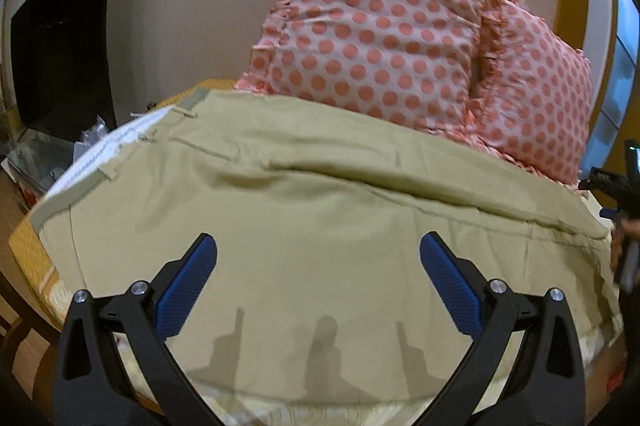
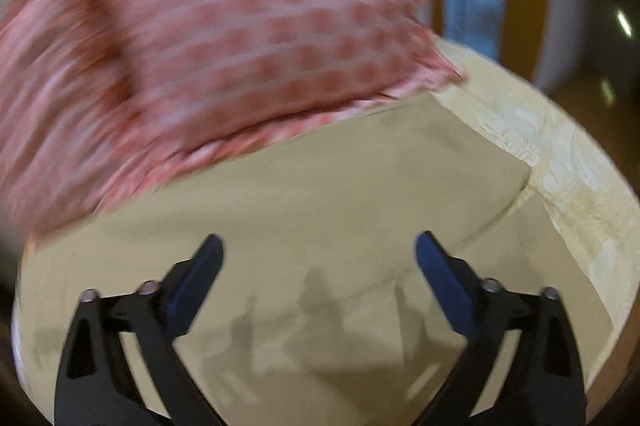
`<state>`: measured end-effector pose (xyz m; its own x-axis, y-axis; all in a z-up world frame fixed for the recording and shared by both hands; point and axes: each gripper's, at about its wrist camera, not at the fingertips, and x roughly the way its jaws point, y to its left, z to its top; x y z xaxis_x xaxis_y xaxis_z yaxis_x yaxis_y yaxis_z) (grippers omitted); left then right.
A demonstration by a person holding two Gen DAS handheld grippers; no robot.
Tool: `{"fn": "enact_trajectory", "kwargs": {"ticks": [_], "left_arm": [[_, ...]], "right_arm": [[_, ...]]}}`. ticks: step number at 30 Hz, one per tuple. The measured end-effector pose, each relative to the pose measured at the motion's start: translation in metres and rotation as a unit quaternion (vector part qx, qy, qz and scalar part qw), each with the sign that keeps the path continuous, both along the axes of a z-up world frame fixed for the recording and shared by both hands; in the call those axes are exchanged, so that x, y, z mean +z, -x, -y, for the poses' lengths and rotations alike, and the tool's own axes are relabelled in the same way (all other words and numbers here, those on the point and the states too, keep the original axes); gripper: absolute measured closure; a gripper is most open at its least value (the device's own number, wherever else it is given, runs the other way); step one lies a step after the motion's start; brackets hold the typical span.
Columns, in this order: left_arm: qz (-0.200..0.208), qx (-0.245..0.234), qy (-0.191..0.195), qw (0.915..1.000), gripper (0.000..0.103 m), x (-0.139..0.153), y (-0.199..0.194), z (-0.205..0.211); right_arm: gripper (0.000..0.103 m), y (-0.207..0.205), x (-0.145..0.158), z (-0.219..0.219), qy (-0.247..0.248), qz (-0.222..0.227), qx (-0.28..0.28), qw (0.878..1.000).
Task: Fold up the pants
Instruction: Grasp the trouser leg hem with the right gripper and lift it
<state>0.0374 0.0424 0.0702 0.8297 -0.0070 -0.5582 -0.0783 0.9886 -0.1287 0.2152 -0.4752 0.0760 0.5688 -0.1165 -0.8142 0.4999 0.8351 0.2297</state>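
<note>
bed (image 1: pixel 28 250): yellowish patterned cover, showed only as a strip left of and below the left jaws; also right of and beyond the right jaws, past the cloth edge.
pants (image 1: pixel 320 210): khaki, spread flat across the bed, filled the area ahead of and under both sets of jaws. Waistband with white lining and belt loops lay far left of the left jaws. A long ridge ran across ahead of the left jaws, looked like one leg laid over the other.
pillows (image 1: pixel 380 26): two pink polka-dot ones, stacked beyond the pants, ahead and right of the left jaws, lower edge touching or overlapping the far pants edge. Blurred in right view.
leg end (image 2: pixel 500 186): ahead and right of the right jaws, corner and a layered edge visible, lying on the bed cover.
left gripper (image 1: pixel 318 246): jaws wide apart, held nothing, hovered over mid-pants, shadows on cloth below.
right gripper (image 2: pixel 319 244): jaws spread wide, nothing between them, above cloth; view motion-blurred.
step: likely lengthwise fold done, between grasps.
next: probably needs the right jaws to pinch the leg end, both layers, and carry it toward the waistband; left to pin or grab the near edge.
</note>
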Motion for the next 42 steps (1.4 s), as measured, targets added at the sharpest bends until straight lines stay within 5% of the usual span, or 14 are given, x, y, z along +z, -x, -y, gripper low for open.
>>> {"fn": "enact_trajectory", "kwargs": {"ticks": [4, 10, 12, 14, 16, 17, 20, 28, 32, 35, 38, 39, 42], "left_arm": [[-0.006, 0.008, -0.003, 0.9999, 0.002, 0.006, -0.024, 0.003], [-0.018, 0.016, -0.011, 0.9997, 0.002, 0.003, -0.052, 0.006], [-0.024, 0.011, -0.016, 0.9995, 0.002, 0.001, -0.059, 0.008], [-0.027, 0.007, -0.02, 0.9994, 0.002, -0.001, -0.063, 0.009], [-0.027, 0.005, -0.02, 0.9994, 0.002, -0.002, -0.065, 0.009], [-0.026, 0.004, -0.019, 0.9995, 0.002, -0.002, -0.066, 0.008], [-0.021, -0.004, -0.01, 0.9997, 0.002, 0.001, -0.065, 0.006], [0.017, -0.014, -0.001, 0.9998, 0.002, 0.022, -0.056, -0.019], [0.039, -0.045, 0.023, 0.998, 0.002, 0.037, -0.067, -0.034], [0.038, -0.076, 0.077, 0.9934, 0.002, 0.042, -0.093, -0.046], [0.017, -0.081, 0.096, 0.9919, 0.002, 0.04, -0.115, -0.049], [0.008, -0.081, 0.101, 0.9916, 0.002, 0.038, -0.123, -0.05], [-0.027, -0.066, 0.126, 0.9894, 0.002, 0.027, -0.148, -0.055]], "right_arm": [[0.028, -0.062, -0.026, 0.045, -0.039, -0.045, -0.079, 0.995], [0.027, -0.118, -0.06, 0.065, -0.011, -0.098, -0.13, 0.987], [0.031, -0.125, -0.064, 0.061, 0.033, -0.115, -0.13, 0.984], [0.04, -0.124, -0.065, 0.055, 0.06, -0.104, -0.105, 0.987], [0.076, -0.113, -0.064, 0.051, 0.067, -0.076, -0.083, 0.991], [0.08, -0.105, -0.064, 0.053, 0.061, -0.062, -0.076, 0.993], [0.098, -0.078, -0.063, 0.072, -0.023, -0.011, -0.077, 0.997], [0.099, 0.103, -0.011, 0.069, -0.175, 0.205, -0.036, 0.962], [0.099, 0.189, -0.039, 0.055, -0.23, 0.195, -0.058, 0.952], [0.098, 0.206, -0.056, 0.06, -0.277, 0.182, -0.073, 0.941], [0.075, 0.203, -0.062, 0.063, -0.281, 0.166, -0.089, 0.941], [0.059, 0.202, -0.064, 0.062, -0.28, 0.163, -0.093, 0.942], [0.055, 0.2, -0.068, 0.066, -0.282, 0.163, -0.107, 0.939]]}}
